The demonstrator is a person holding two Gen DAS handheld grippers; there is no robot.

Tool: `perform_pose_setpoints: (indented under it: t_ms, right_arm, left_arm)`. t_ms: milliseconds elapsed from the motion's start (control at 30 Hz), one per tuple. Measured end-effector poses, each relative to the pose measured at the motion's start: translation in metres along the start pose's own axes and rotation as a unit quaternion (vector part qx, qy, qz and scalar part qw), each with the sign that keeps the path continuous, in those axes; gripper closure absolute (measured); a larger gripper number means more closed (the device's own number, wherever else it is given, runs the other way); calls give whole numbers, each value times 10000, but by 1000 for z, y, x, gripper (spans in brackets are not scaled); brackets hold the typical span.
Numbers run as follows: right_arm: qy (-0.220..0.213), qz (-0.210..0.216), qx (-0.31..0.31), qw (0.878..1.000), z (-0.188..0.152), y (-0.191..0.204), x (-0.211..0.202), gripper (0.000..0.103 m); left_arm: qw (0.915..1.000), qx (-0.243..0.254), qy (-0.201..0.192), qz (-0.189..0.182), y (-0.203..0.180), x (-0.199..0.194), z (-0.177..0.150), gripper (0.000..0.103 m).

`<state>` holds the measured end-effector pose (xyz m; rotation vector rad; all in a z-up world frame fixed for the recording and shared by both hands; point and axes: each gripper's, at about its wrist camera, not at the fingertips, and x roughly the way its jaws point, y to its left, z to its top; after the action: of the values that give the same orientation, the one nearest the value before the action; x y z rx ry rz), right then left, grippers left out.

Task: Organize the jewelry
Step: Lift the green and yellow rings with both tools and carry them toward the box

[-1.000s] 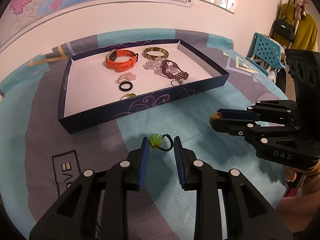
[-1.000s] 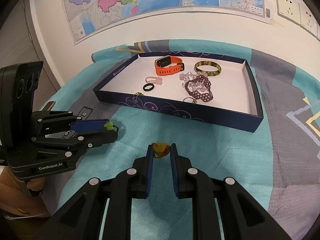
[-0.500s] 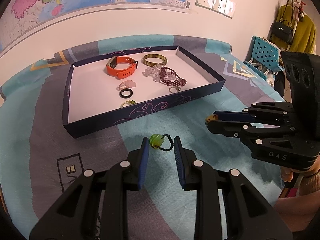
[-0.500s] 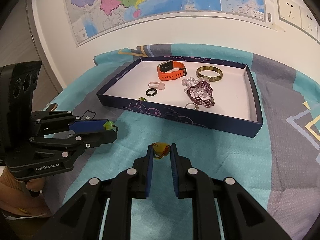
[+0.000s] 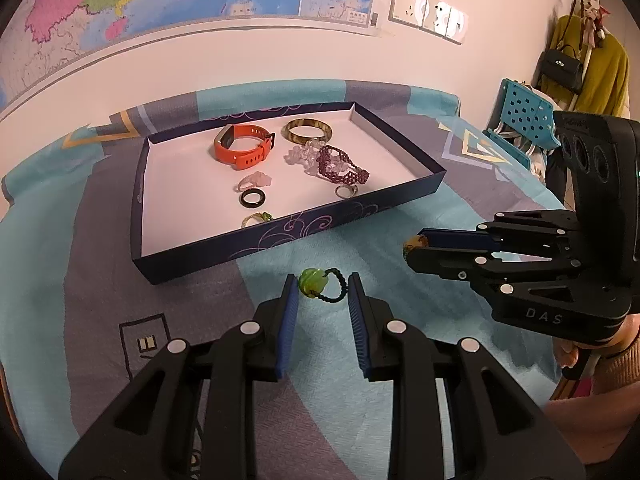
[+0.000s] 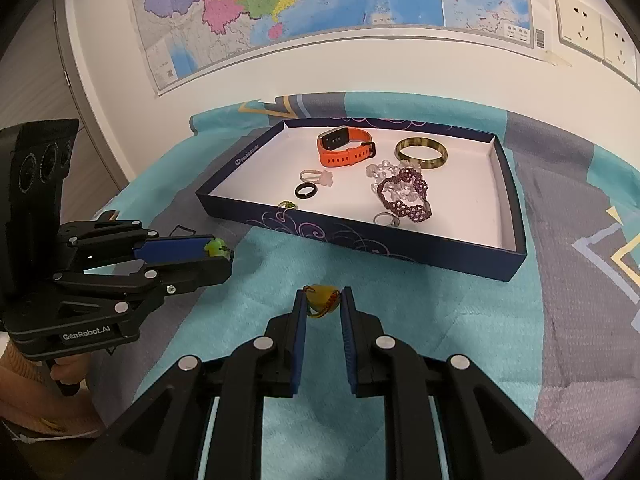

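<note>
The left gripper (image 5: 323, 289) grasps a green bead ring (image 5: 320, 283) between its blue pads; the green bead is against the left pad and the black beaded loop reaches to the right pad. The right gripper (image 6: 323, 303) is clenched on a small amber ring (image 6: 322, 301), which sits between its fingertips. Both grippers are above the blue-grey cloth (image 5: 360, 248), in front of the tray (image 5: 256, 242) and apart from it.

The tray is dark blue outside and white inside. In it lie an orange watch (image 5: 242, 147) at the back, a brown bangle (image 5: 307, 131) beside it on the right, and a clear bead bracelet (image 5: 301, 155) touching a purple bead bracelet (image 5: 342, 166). Nearer to the front wall are a pink ring (image 5: 256, 180), a black ring (image 5: 253, 199), a small green ring (image 5: 256, 219) and a silver ring (image 5: 345, 191).

A hand (image 6: 68, 376) holds the grip of the left gripper at the lower left edge of the right wrist view.
</note>
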<state>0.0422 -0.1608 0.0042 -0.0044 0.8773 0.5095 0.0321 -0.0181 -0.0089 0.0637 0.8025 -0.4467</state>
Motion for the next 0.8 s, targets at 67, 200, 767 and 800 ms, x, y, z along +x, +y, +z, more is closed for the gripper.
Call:
perform_pose_setpoints:
  t_ms: [67,200,767,800]
  right_arm:
    - [-8,-2,-4,10000,0,0,0,88]
    - [-27,4,-10,10000,1,0,-1,88]
    - [-70,25,-34,10000,4,2,-1,88]
    - [-80,24,-43,10000,5,2,-1,88]
  left_arm:
    - [10000,-2,-10,-4,0,-1,1,77]
    - [10000,-17,-19,5,0,-2,1,78]
    - [10000,-56,-72,21,3,-4,4,78]
    - [10000,-56,-77,21,3,-4,5,78]
